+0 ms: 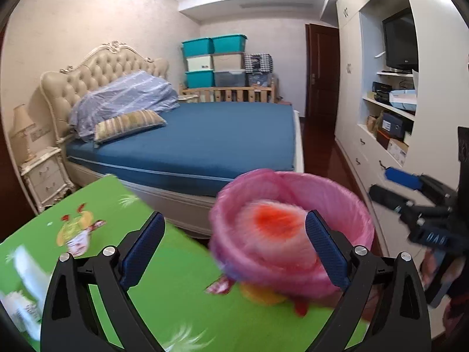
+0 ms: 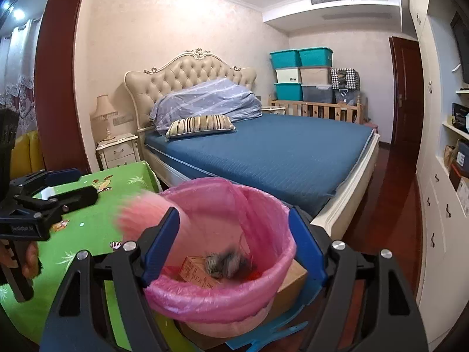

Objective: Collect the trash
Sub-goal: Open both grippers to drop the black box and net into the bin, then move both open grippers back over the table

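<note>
A: Left gripper [image 1: 234, 243] status?

B: Jaws spread wide, nothing between the pads, tilted slightly down over the green table [image 1: 176, 308]. A blurred pink-and-red piece of trash [image 1: 272, 220] sits above the bin [image 1: 346, 205].

A: Right gripper [image 2: 234, 243]?

B: Also released, nothing clamped, straddling the bin's near rim. A blurred pink wrapper [image 2: 146, 208] is at the left rim.

A: Bin orientation and clearance?

B: Upright, mouth up, pink liner, just beside the table edge, near the bed [image 2: 278, 152]. Open floor [image 2: 390, 199] lies to the right.
</note>
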A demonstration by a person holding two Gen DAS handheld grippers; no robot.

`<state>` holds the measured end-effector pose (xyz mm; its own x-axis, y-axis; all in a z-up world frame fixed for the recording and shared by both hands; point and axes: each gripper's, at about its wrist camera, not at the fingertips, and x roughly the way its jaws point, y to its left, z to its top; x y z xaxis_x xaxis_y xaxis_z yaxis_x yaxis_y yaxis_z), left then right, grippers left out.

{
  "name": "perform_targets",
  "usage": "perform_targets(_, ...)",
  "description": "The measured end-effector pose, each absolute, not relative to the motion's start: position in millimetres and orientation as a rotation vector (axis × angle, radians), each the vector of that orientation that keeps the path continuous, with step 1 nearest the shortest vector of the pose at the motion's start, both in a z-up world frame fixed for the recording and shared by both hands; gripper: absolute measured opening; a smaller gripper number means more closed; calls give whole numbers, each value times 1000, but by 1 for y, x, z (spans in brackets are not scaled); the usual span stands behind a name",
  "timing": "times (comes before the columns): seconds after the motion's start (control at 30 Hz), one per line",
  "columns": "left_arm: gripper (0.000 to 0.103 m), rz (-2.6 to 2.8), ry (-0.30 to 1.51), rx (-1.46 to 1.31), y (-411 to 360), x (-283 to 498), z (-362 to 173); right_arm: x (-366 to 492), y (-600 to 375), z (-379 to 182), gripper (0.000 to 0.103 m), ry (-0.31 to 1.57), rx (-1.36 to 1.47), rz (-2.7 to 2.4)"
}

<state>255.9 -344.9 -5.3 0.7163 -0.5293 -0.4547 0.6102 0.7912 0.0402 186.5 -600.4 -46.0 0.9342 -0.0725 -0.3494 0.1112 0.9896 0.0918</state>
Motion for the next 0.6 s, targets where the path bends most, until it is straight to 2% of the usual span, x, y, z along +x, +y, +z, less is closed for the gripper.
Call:
perform_targets(0.3,94,-491,450,271,-261,198,-13,157,-550,-40,75,351,124,-7)
perform_targets(0.6,95,-313,448,267,-148,149,-17,168,-451,-39,75,393,43,187)
